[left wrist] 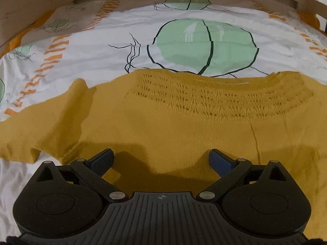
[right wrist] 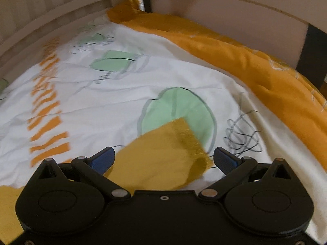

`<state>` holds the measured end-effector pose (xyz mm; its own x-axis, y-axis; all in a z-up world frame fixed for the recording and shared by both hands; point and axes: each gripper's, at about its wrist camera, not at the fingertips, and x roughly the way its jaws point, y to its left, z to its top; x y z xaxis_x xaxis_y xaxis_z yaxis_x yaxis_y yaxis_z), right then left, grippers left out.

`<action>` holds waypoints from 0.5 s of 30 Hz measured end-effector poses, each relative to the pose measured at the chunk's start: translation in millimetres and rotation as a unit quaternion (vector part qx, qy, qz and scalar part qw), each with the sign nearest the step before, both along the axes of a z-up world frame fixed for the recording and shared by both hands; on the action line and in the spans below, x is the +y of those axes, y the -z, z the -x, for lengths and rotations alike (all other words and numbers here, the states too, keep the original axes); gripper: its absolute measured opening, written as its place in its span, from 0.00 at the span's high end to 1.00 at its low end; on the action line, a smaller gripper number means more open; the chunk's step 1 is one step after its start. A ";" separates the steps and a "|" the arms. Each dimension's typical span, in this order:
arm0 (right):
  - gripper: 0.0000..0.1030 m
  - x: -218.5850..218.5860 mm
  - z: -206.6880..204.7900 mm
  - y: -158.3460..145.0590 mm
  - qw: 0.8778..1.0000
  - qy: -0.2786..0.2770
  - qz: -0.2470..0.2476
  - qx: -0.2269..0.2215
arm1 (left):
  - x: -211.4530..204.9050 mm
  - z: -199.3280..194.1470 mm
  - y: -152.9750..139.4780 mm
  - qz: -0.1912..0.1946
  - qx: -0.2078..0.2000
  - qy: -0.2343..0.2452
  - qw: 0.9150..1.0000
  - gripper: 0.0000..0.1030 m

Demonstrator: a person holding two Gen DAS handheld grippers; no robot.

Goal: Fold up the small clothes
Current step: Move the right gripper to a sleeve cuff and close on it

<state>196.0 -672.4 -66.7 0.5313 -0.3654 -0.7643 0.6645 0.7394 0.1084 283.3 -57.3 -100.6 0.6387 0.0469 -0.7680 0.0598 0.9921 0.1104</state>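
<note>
Fingers [left wrist: 103, 159] of the left gripper [left wrist: 161, 159] spread wide, holding nothing, poised low over the lower body of the mustard-yellow knitted sweater [left wrist: 173, 122]. Right gripper [right wrist: 163, 159] likewise spread wide, empty, with a loose sleeve end of the same garment [right wrist: 163, 153] lying between its blue pads [right wrist: 104, 159], not pinched. Sweater lay flat on the white bedcover printed with green rounds and orange dashes [left wrist: 102, 40], neckline with its openwork yoke pointed away, one sleeve splayed out to the left. Further off in the right view, a rumpled orange blanket [right wrist: 255, 65] along the pale wooden bed rail [right wrist: 40, 20]. Judged an early stage: garment spread out, no fold visible yet apart from the sleeve's slack lie. Best done by closing the right pads on the sleeve cuff, well onto the knit rather than its fraying edge, then carrying it across the chest in a low arc. Left pads best pressed or pinched at the hem to anchor the body. Risk of soft knit stretching or dragging the bedcover into wrinkles.
</note>
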 end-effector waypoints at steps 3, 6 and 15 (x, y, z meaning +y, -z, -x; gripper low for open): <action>0.01 -13.8 0.6 12.0 1.000 0.015 -0.006 0.009 | 3.5 0.4 3.1 0.016 -0.005 0.001 1.000 0.01; 0.07 -21.5 2.8 22.4 1.000 0.024 -0.015 0.010 | 5.8 1.4 6.3 0.025 -0.009 0.006 1.000 0.00; 0.67 -17.0 0.9 28.3 0.999 0.015 0.005 0.030 | 2.7 0.6 8.0 0.018 -0.010 0.004 1.000 0.00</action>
<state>195.0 -689.4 -95.0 0.4736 -0.3886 -0.7904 0.6914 0.7200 0.0603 282.7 -54.6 -108.6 0.6538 0.0137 -0.7566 0.0669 0.9949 0.0759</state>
